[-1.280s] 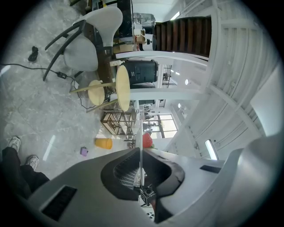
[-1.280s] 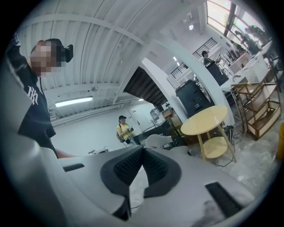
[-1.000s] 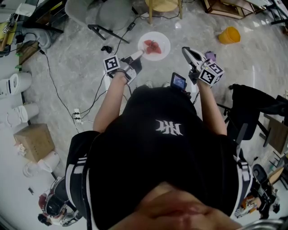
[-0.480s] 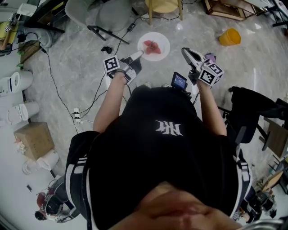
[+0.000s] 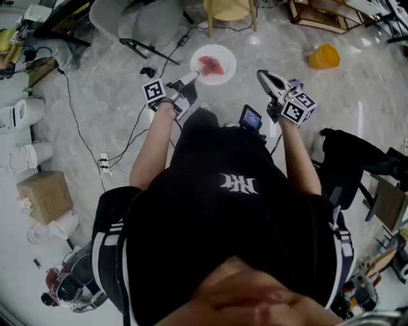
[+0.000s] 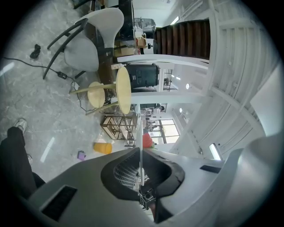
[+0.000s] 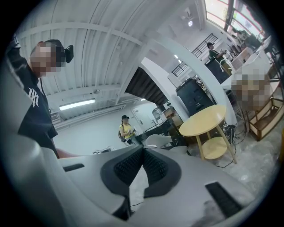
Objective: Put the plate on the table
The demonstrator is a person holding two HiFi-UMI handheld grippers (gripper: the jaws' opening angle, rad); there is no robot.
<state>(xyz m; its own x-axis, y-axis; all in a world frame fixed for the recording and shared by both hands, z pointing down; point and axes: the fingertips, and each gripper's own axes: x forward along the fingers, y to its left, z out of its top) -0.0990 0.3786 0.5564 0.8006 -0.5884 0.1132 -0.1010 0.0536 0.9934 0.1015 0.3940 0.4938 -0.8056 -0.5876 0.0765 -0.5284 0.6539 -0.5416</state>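
A white plate (image 5: 213, 63) with a red piece of food (image 5: 211, 63) on it hangs above the marble floor, and my left gripper (image 5: 191, 77) is shut on its near rim. In the left gripper view the plate (image 6: 141, 137) shows edge-on as a thin white line pinched between the pads, with the red food (image 6: 147, 140) beside it. The round light-wood table (image 5: 228, 7) stands just beyond the plate, also visible as table (image 6: 123, 88) and table (image 7: 206, 119). My right gripper (image 5: 262, 76) is held up at the right, and this right gripper (image 7: 143, 148) is shut on nothing.
An orange bucket (image 5: 324, 56) lies on the floor at the right. A grey chair (image 5: 143, 16) and black cables (image 5: 83, 127) are at the left of the table. A cardboard box (image 5: 43, 195) sits at the left, and dark clothing on a seat (image 5: 357, 159) at the right.
The plate and my left gripper have shifted slightly up and left in the head view, nearer the table. The right gripper has barely moved.
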